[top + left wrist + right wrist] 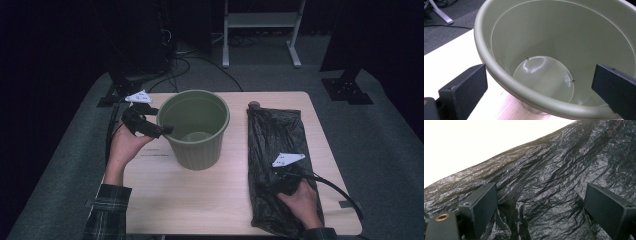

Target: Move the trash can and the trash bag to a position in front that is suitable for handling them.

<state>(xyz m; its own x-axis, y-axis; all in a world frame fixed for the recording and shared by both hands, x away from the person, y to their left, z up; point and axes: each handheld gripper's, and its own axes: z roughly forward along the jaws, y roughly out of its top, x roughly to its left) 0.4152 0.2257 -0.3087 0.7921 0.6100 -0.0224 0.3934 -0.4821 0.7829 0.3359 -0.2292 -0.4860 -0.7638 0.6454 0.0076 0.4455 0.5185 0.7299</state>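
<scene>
A green plastic bin (195,127) stands upright and empty on the middle of the wooden table (200,200). My left gripper (167,130) is at the bin's left rim. In the left gripper view the gripper (539,75) is open and the rim (499,75) runs between its jaws, one jaw outside the bin and one over its inside. A crumpled black plastic bag (277,132) lies flat on the right side of the table. My right gripper (281,181) rests low over the bag's near part. In the right gripper view it (540,192) stands open with wrinkled bag (554,165) between its jaws.
The table's front edge is close to the person's forearms. A white frame stand (260,30) and cables (185,65) sit on the dark floor behind the table. Bare wood lies between the bin and the bag.
</scene>
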